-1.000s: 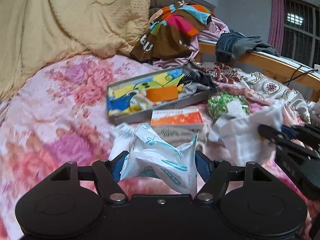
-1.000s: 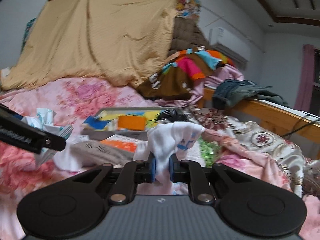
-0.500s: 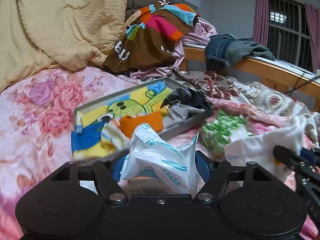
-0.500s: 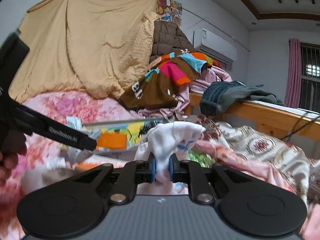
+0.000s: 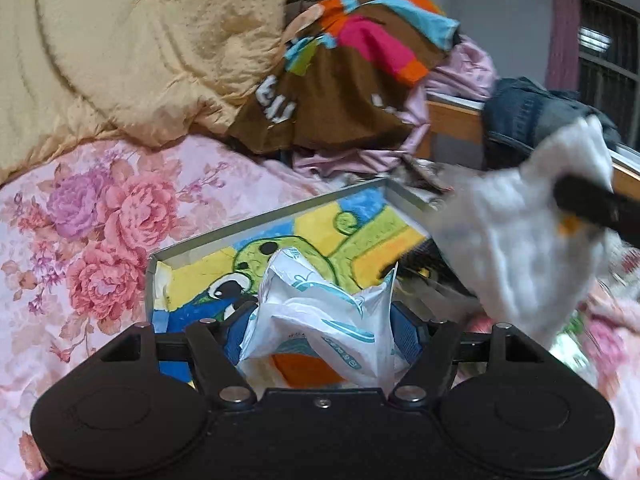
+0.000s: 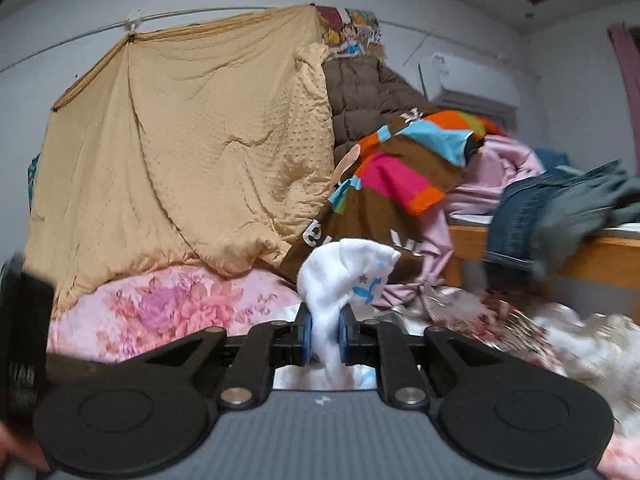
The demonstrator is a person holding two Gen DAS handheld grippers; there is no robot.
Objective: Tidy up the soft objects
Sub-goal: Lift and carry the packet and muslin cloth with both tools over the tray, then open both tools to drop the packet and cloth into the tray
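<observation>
Bed with pink floral sheet (image 5: 92,240); tan quilt (image 6: 192,152) hung far left, clothes pile (image 5: 352,76) far. Left tongs (image 5: 320,320) grip tissue pack (image 5: 316,320) above grey tray (image 5: 192,246). Right tongs (image 6: 324,338) clamp white sock (image 6: 344,276), right of tray.

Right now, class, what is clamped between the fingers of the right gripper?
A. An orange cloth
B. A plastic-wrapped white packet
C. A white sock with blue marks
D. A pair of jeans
C: in the right wrist view the right gripper has its fingers closed tight on the white sock, while the packet sits in the left gripper.
</observation>
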